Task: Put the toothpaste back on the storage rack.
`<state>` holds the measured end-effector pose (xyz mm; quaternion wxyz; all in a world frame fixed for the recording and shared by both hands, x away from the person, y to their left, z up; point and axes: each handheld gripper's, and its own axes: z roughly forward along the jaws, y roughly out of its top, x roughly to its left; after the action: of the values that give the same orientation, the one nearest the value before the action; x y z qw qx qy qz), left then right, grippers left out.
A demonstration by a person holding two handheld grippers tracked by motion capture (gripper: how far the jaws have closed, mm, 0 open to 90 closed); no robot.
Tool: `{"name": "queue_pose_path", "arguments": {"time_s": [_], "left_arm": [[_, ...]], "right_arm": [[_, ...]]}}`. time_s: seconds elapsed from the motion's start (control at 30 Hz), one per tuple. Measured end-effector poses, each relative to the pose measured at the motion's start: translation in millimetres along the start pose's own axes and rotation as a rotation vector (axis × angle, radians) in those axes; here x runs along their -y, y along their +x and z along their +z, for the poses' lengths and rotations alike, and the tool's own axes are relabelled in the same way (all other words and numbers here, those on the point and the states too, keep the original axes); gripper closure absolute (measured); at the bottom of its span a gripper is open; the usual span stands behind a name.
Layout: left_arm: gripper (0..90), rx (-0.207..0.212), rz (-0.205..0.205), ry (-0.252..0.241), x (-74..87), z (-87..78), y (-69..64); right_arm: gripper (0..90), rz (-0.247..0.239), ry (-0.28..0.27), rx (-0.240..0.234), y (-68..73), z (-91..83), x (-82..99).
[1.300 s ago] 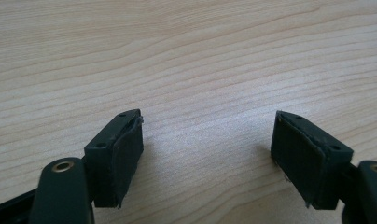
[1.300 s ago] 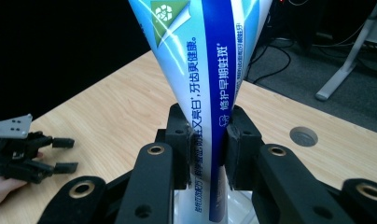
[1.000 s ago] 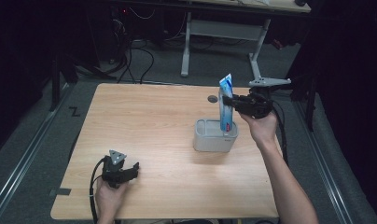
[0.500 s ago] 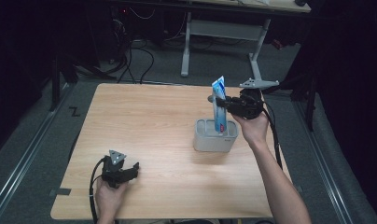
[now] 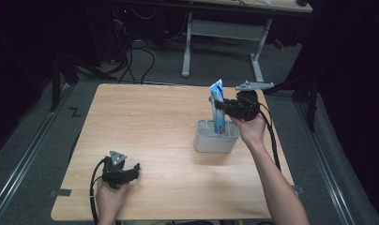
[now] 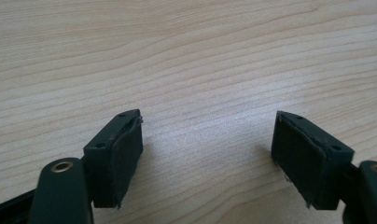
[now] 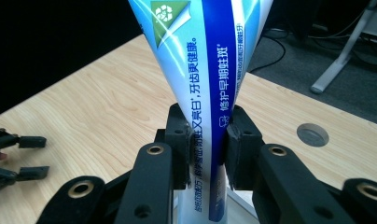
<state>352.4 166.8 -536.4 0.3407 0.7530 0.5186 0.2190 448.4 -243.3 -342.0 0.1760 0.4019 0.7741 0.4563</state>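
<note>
Right gripper clamped on the toothpaste tube, right of centre in the high view, tube upright with its lower end in the grey holder. Risk: tube snags the rim, tips holder. Left gripper open, lower left, resting on the table.

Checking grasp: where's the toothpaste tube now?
High view, right side: toothpaste tube stands upright, clamped in the right gripper, lower end inside the grey holder.

One toothpaste tube, one grey holder, two tongs, one wooden table
</note>
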Motion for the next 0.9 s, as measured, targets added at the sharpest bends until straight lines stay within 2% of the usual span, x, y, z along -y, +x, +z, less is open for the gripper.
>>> {"name": "queue_pose_path", "arguments": {"time_s": [0.33,0.53,0.9], "left_arm": [[25.3,-0.003,0.003,0.000,0.0,0.2,-0.5],[25.2,-0.003,0.003,0.000,0.0,0.3,-0.7],[25.2,-0.003,0.004,0.000,0.0,0.3,-0.8]], "right_arm": [[73.5,0.000,0.040,0.021,-4.4,13.1,11.6],[73.5,0.014,0.054,0.022,-6.0,15.9,17.5],[73.2,0.004,0.082,0.031,-6.4,20.3,23.9]]}}
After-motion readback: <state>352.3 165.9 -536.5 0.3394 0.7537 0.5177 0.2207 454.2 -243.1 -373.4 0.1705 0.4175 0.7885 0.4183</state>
